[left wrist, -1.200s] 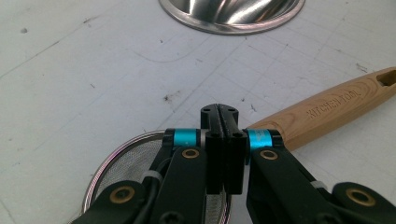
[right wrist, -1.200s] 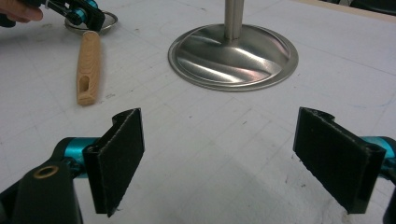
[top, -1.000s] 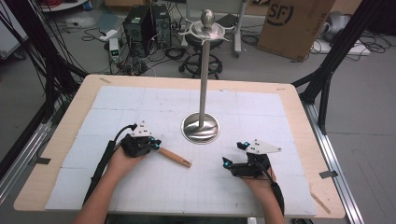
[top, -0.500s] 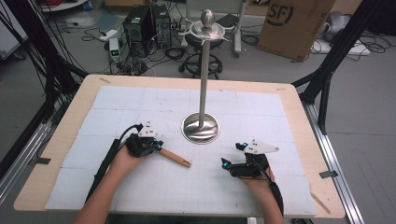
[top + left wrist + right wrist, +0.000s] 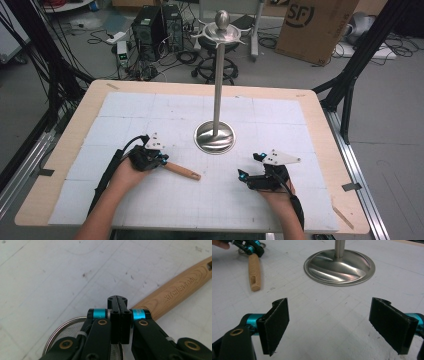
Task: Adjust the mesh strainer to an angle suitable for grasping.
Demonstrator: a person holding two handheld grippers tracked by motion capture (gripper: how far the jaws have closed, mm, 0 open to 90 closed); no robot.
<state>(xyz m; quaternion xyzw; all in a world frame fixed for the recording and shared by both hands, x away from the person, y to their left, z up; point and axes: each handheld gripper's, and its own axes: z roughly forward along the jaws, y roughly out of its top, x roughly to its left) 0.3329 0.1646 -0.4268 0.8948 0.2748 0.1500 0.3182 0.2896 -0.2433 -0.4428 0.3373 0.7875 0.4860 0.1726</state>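
- A white gridded mat covers a wooden table (image 5: 60, 165), seen from above; the person's forearms come in from the near edge.
- Left gripper (image 5: 161, 161) (image 5: 117, 300): it sits at the near left of the mat, its jaws clenched together. In the left gripper view they meet over the spot where a strainer's wooden handle joins its metal rim, but what the pads pinch there is hidden.
- Strainer (image 5: 175, 293): it lies flat on the mat. The round mesh bowl is under the left gripper, and the handle (image 5: 182, 171) (image 5: 255, 271) points right and slightly nearer, toward the middle of the table.
- Stand (image 5: 215, 137) (image 5: 339, 263): a tall steel post on a round base — upright at the centre of the mat, farther away than the handle's tip and apart from it.
- Right gripper (image 5: 250, 167) (image 5: 337, 325): at the near right, well apart from the strainer, jaws spread wide with bare mat between them — released, holding nothing.
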